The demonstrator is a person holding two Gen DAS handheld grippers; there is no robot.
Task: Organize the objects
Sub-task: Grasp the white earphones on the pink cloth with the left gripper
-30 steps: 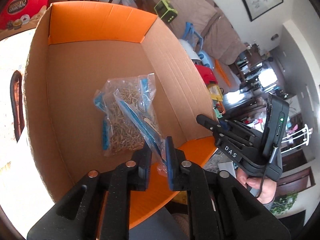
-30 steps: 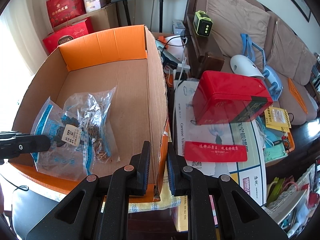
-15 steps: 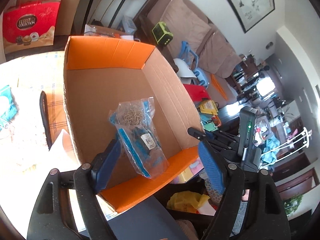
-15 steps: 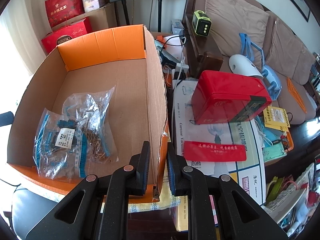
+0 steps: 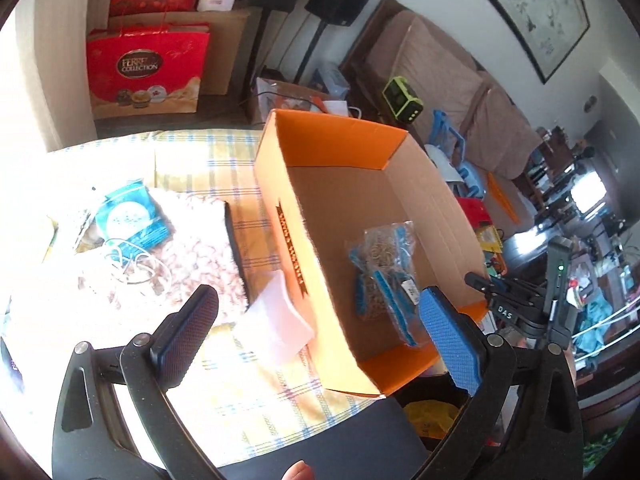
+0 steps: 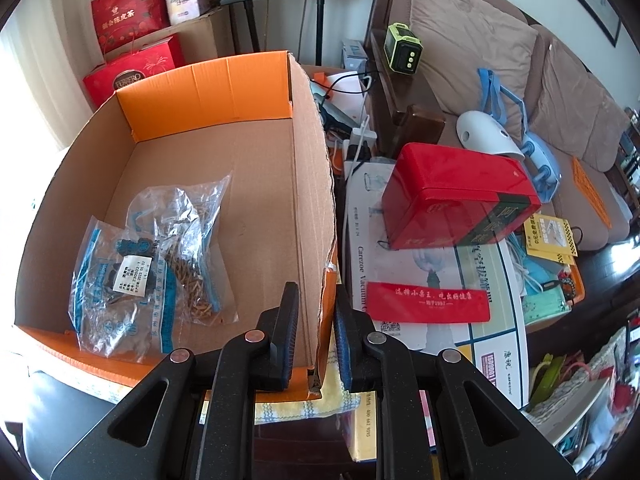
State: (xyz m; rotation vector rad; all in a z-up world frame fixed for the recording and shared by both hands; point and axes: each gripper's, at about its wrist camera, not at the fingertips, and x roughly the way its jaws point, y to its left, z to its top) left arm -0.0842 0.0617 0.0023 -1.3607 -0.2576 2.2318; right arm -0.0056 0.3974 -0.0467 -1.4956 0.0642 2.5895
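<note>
An open cardboard box (image 5: 352,240) with orange flaps stands on the table; it also shows in the right wrist view (image 6: 256,200). Two clear plastic bags (image 6: 152,264) of dried bits lie on its floor, one partly over the other; they also show in the left wrist view (image 5: 384,272). My left gripper (image 5: 316,328) is open wide and empty, above and outside the box's near left wall. My right gripper (image 6: 316,320) is shut on the box's right wall (image 6: 316,216) near the front corner. It also shows in the left wrist view (image 5: 500,292).
Left of the box on the checked tablecloth (image 5: 240,184) lie a blue packet (image 5: 132,216), a white cable (image 5: 132,260), a fluffy mat (image 5: 192,236) and a white pad (image 5: 276,320). Right of it are a red tin (image 6: 460,196), a white carton (image 6: 440,300) and a sofa (image 6: 520,80).
My left gripper let go of the bag with the label, opened wide and drew back up and left out of the box. The bag now lies on the box floor. The right gripper held still.
</note>
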